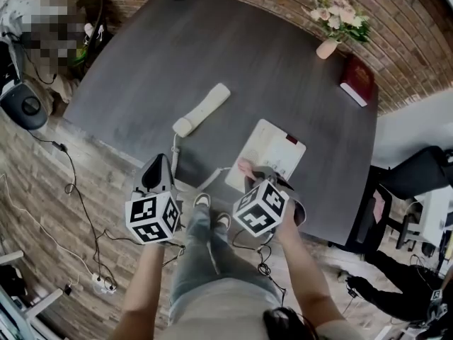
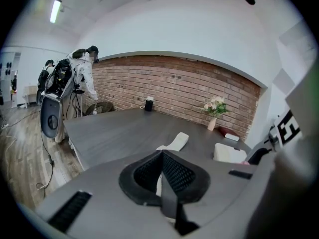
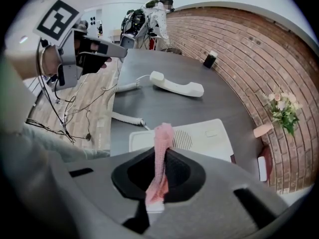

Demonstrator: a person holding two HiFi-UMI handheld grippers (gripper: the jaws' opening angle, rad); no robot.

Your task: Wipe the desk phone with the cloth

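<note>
right hand-held gripper (image 3: 163, 156) clamped on pink cloth (image 3: 162, 133), cloth at near edge of desk phone (image 3: 209, 138), possibly touching, handset (image 1: 203, 109) off-base on table (image 1: 141, 62), left hand-held gripper (image 2: 162, 159) jaws together, empty

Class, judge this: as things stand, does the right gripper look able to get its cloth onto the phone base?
Probably yes. The right gripper, shut on the cloth, hangs at the near edge of the phone base with nothing between them. The handset lies off it, farther up the desk.
</note>
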